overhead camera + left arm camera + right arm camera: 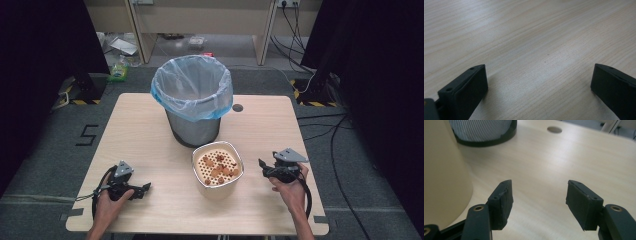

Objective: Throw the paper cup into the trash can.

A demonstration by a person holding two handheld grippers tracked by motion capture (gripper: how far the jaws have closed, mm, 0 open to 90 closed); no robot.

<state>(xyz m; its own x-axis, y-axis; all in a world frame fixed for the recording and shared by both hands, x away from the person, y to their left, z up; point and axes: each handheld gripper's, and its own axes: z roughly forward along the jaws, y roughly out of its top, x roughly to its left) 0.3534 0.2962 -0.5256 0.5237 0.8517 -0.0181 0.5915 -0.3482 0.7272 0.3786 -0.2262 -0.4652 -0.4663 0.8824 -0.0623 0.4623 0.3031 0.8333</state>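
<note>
A cream tub (217,187) with a perforated insert holding several brown bits (218,167) stands at the table's front middle. Behind it is a grey bin (194,127) lined with a pale blue bag (192,92). My left gripper (144,188) rests low at the front left, jaws pointing right toward the tub, and is open. In its own view the left gripper (539,68) stands wide apart over bare wood. My right gripper (261,164) sits just right of the tub, open. The right gripper (539,182) has the tub's wall (444,175) at its left and the bin's base (484,132) beyond.
The wooden table (150,135) has a round cable hole (237,107) to the right of the bin; the same hole (554,129) lies ahead of the right jaws. Cables run over the floor at the right, and litter lies behind the table at the far left.
</note>
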